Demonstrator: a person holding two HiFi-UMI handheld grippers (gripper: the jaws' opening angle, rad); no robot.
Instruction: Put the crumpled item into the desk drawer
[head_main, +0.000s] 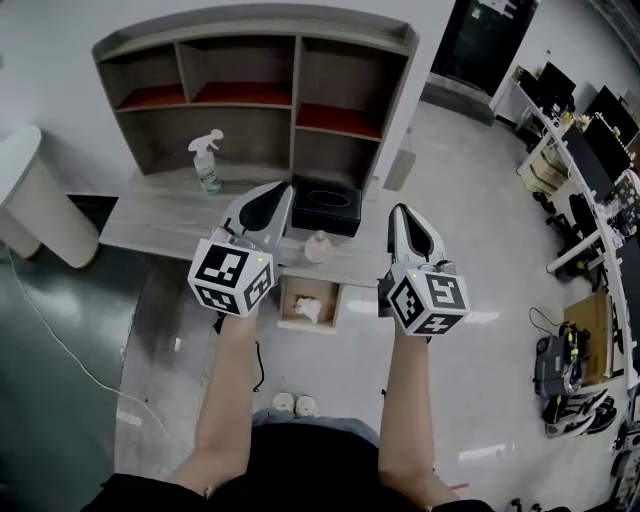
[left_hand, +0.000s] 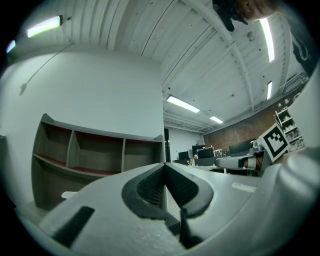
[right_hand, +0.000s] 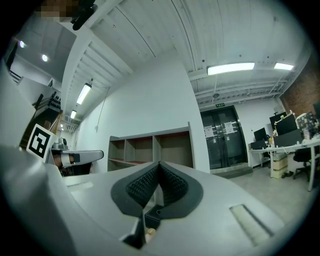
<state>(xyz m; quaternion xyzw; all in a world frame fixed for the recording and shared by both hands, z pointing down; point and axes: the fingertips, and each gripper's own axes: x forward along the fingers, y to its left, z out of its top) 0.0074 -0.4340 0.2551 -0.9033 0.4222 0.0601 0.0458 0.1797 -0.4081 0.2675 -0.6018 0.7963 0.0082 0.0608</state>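
A crumpled white item (head_main: 306, 310) lies inside the open wooden drawer (head_main: 284, 301) that sticks out below the desk's (head_main: 150, 225) front edge. Both grippers hang above the desk front, pointing toward the shelf unit. My left gripper (head_main: 281, 190) is shut and holds nothing; in the left gripper view its tips (left_hand: 164, 166) meet. My right gripper (head_main: 400, 211) is to the right of the drawer, also shut and holding nothing, its ribbed pads (right_hand: 159, 164) pressed together. The drawer sits below and between the two marker cubes.
On the desk stand a spray bottle (head_main: 207, 160), a black tissue box (head_main: 326, 207) and a small pink object (head_main: 318, 247). A shelf unit (head_main: 250, 90) rises at the desk's back. A white rounded bin (head_main: 35, 200) is at left; office desks and chairs (head_main: 590, 160) are at far right.
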